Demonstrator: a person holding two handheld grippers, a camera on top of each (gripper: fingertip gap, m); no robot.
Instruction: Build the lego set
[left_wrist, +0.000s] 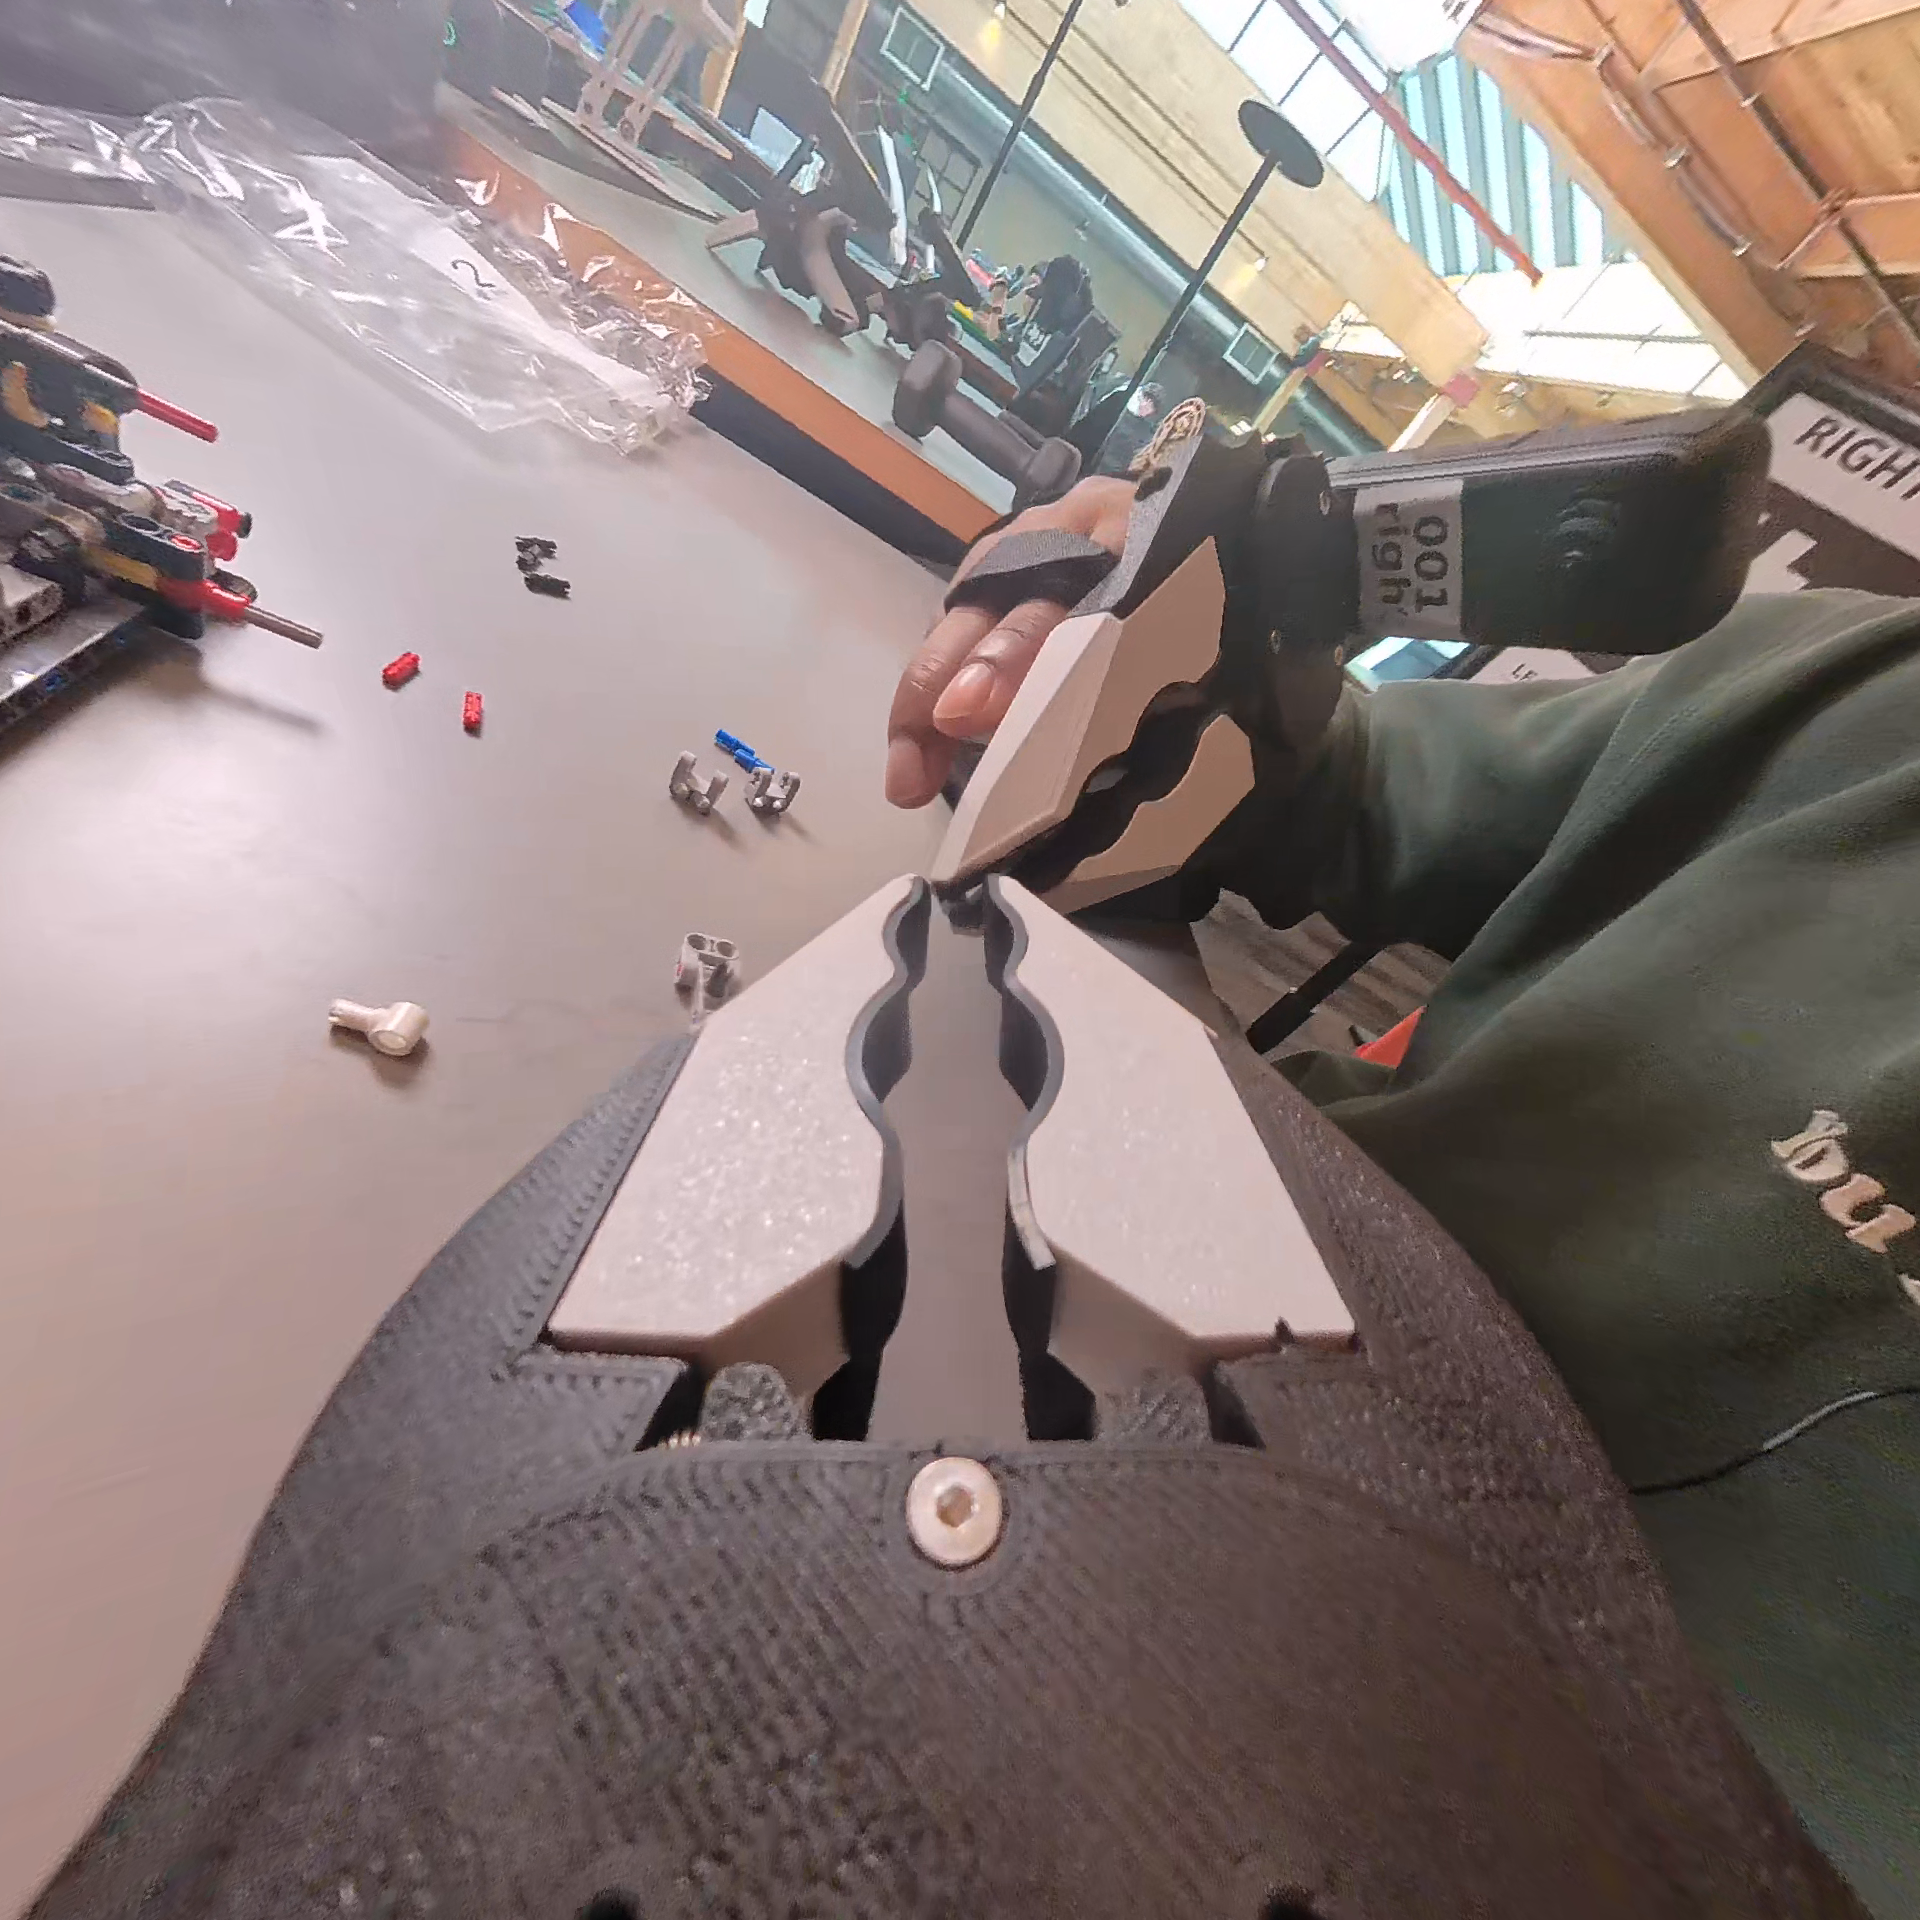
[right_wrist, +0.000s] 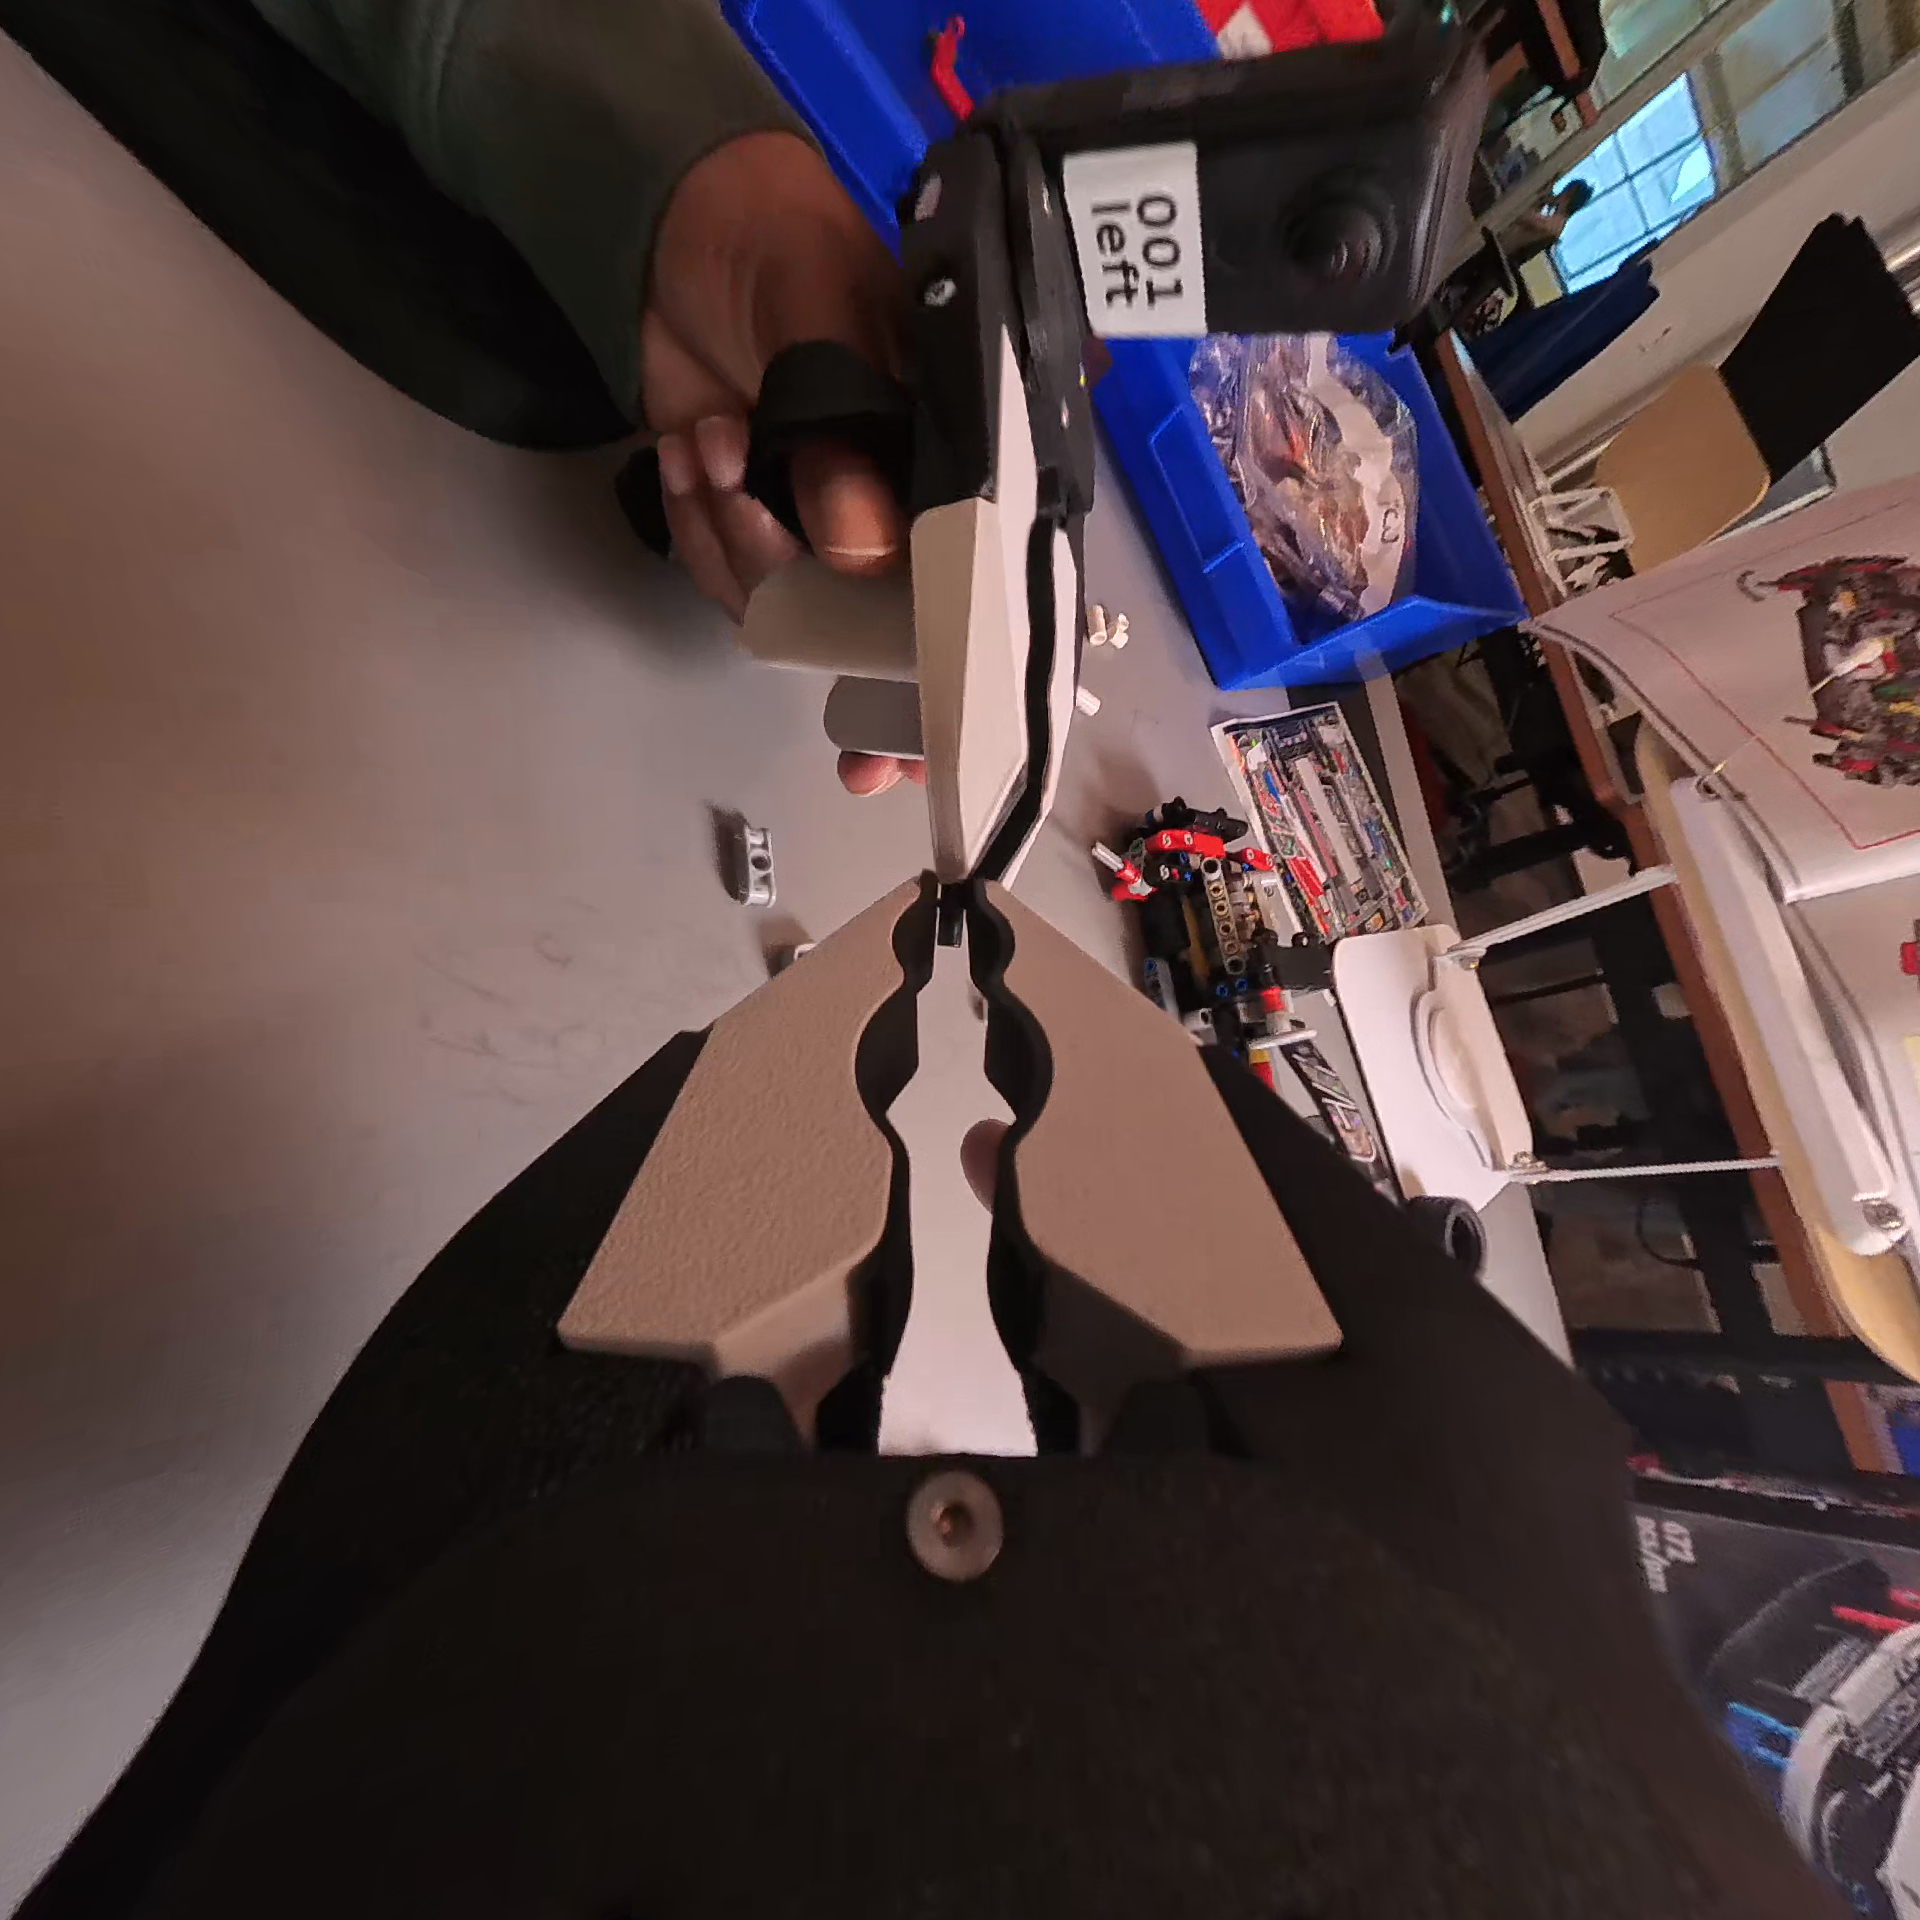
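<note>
My left gripper (left_wrist: 956, 896) and my right gripper (right_wrist: 948, 896) meet tip to tip above the grey table (left_wrist: 260, 1195). A small black Lego piece (right_wrist: 948, 923) sits pinched between the right gripper's tips. A small dark piece (left_wrist: 962, 910) also shows between the left gripper's tips. I cannot tell whether it is one piece or two joined. The right gripper (left_wrist: 951, 871) comes in from the upper right in the left wrist view. The left gripper (right_wrist: 961, 864) comes down from above in the right wrist view. The part-built model (right_wrist: 1216, 935) stands on the table, also at the far left (left_wrist: 94, 499).
Loose parts lie on the table: red pins (left_wrist: 400, 668), black pins (left_wrist: 540, 566), grey connectors (left_wrist: 696, 779), a blue pin (left_wrist: 738, 743), a light grey piece (left_wrist: 379, 1023). A clear bag (left_wrist: 416, 270) lies behind. A blue bin (right_wrist: 1351, 634), sticker sheet (right_wrist: 1320, 821) and open booklet (right_wrist: 1766, 675) are at the right. Both grippers' tips are close together, under 4 cm apart. Left tips and right tips are each some 20 cm from the part-built model (right_wrist: 1216, 935).
</note>
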